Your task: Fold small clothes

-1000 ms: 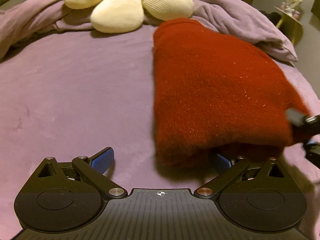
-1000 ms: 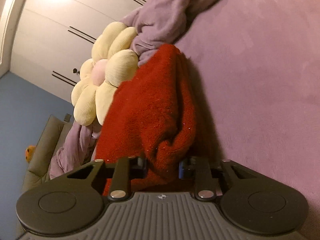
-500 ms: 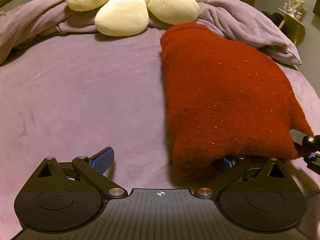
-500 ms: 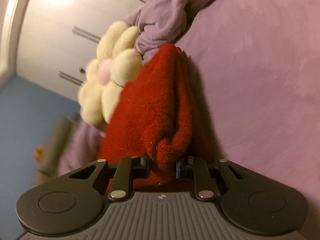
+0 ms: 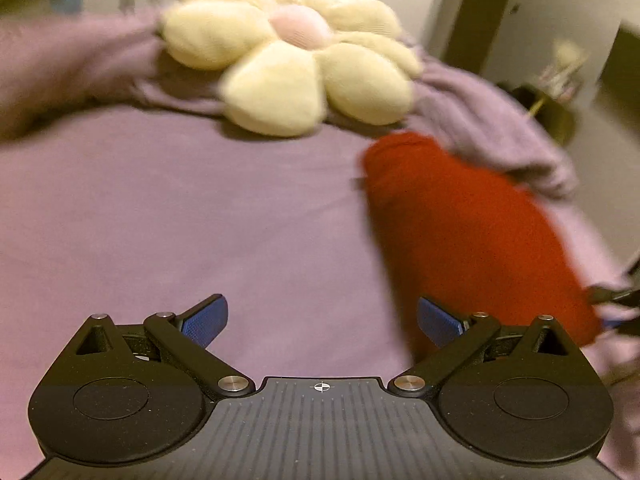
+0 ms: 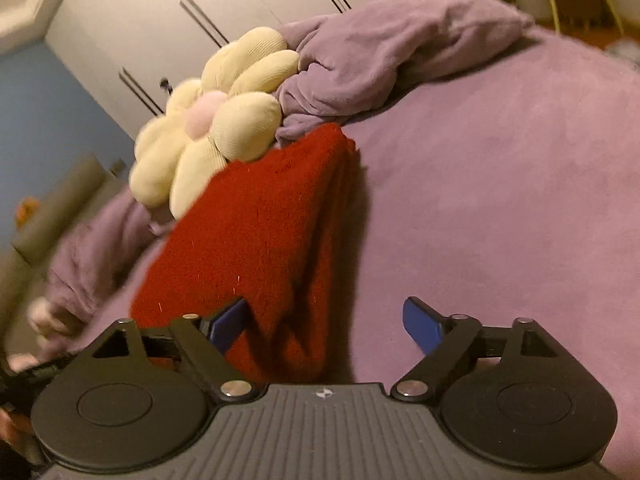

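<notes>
Red knit sweater lies folded on the purple bed by the flower pillow. My right gripper has just been opening, its jaws wide with the sweater's corner loose between them; my left gripper spread, empty. Fold looks finished; next, draw clear.

Wide bed under a smooth, plush lilac cover, filling most of both views; directly on it, a folded, fuzzy dark-red knitted garment lying flat in layers toward the bed's right side as the left wrist view has it; at the far end, a bunched lilac fleece blanket heaped in loose folds, just beyond the garment's far edge; against that blanket, a cream flower-shaped cushion with a pink centre
</notes>
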`<state>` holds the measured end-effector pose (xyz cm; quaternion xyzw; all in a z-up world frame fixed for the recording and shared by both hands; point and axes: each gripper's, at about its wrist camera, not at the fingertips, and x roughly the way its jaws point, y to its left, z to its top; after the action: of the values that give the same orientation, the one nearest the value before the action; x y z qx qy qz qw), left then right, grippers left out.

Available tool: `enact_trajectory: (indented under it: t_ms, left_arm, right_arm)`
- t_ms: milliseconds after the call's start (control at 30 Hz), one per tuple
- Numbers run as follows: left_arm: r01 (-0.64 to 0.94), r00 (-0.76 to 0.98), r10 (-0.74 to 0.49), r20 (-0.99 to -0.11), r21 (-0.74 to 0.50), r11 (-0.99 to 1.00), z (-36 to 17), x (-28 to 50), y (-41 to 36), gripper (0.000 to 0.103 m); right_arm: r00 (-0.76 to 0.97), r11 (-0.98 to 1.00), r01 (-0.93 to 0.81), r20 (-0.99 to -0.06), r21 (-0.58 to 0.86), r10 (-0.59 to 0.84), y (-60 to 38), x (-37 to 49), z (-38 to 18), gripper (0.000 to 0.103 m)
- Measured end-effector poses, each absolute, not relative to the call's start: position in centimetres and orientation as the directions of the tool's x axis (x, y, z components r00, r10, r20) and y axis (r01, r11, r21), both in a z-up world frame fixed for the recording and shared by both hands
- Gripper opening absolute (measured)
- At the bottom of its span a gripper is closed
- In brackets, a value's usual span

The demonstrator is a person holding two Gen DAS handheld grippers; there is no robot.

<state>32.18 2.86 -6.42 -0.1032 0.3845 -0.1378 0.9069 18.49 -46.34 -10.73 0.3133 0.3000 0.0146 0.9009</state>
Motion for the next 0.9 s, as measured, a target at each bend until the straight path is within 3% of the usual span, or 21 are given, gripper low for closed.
enact_trajectory:
  t_ms: [100,167,333,467,567,667,767,900]
  left_arm:
    - [0.187,0.573,-0.485,-0.661,-0.471,0.862,-7.9,35.9,1.6,0.103]
    - [0.178,0.534,-0.525,-0.663,-0.519,0.836,-9.2,38.4,0.3,0.103]
    - [0.118,0.506,-0.658,-0.558,-0.711,0.694,-11.9,42.2,0.0,0.103]
    - [0.09,0.47,-0.697,-0.542,-0.756,0.649,-13.3,43.9,-1.0,0.103]
    - [0.083,0.456,-0.726,-0.514,-0.788,0.61,-14.0,44.4,-1.9,0.091]
    - [0.099,0.479,-0.708,-0.519,-0.77,0.631,-13.9,44.0,-2.5,0.089]
    - [0.086,0.495,-0.71,-0.5,-0.785,0.613,-13.7,43.4,-1.9,0.082]
    - [0.093,0.509,-0.711,-0.485,-0.79,0.606,-12.4,42.0,-0.9,0.08]
  right_arm:
    - [0.811,0.706,0.163,-0.501,0.689,0.301,-47.9,21.5,-12.6,0.096]
    - [0.812,0.656,0.171,-0.482,0.735,0.329,-48.6,23.0,-13.6,0.097]
    - [0.799,0.626,0.104,-0.44,0.773,0.41,-48.7,25.8,-14.1,0.094]
    - [0.772,0.595,0.078,-0.426,0.8,0.472,-48.3,28.0,-14.8,0.073]
    - [0.774,0.579,0.076,-0.414,0.812,0.479,-47.7,28.8,-15.0,0.073]
    - [0.778,0.599,0.085,-0.429,0.796,0.459,-46.8,29.2,-15.0,0.073]
    - [0.778,0.591,0.086,-0.424,0.802,0.463,-46.1,29.1,-14.4,0.06]
    - [0.783,0.603,0.078,-0.423,0.794,0.456,-44.6,28.4,-12.8,0.056]
